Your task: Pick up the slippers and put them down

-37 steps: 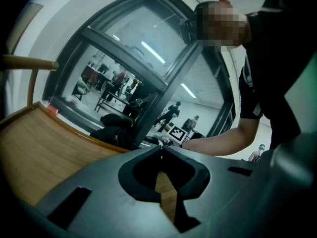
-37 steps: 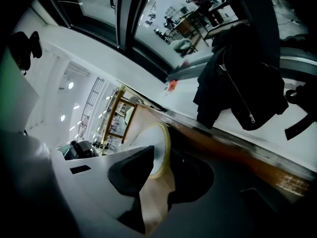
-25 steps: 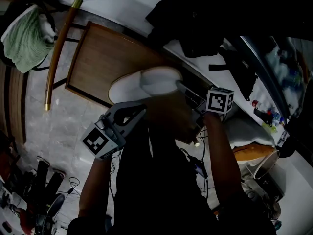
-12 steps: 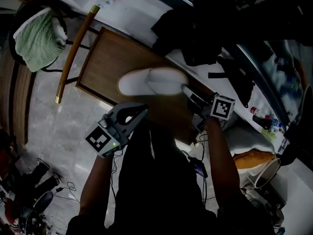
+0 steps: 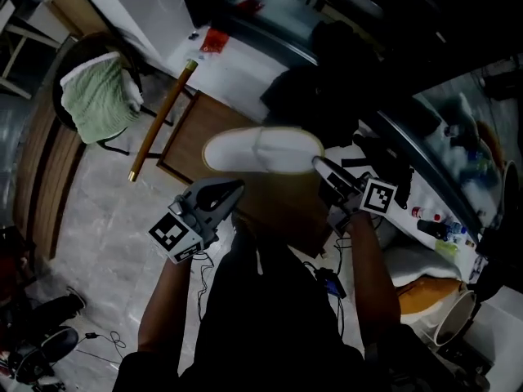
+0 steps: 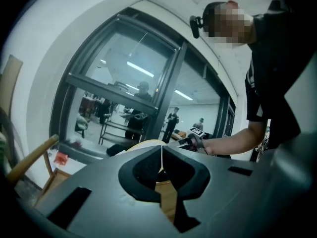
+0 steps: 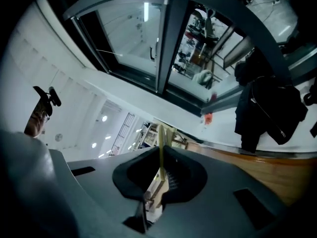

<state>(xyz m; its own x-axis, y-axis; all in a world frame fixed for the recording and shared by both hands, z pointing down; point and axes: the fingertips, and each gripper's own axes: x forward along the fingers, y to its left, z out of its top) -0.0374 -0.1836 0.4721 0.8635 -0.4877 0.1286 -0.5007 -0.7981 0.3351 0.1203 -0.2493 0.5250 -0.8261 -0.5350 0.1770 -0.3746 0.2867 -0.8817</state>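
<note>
Wooden table (image 5: 192, 133) lay below. The white slipper (image 5: 261, 149) hung above the table's near edge, long axis running left to right. The right gripper (image 5: 319, 164) pinched its right end. The left gripper (image 5: 237, 188) pinched the thin near rim. Judged: set-down lies straight below.

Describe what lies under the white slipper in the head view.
Below the white slipper a brown wooden tabletop shows; the slipper covers part of it, so anything there stays unseen.

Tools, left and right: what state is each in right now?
Left tool: closed; whether it grips the white slipper cannot be told.
Right tool: closed on the white slipper's edge.
</note>
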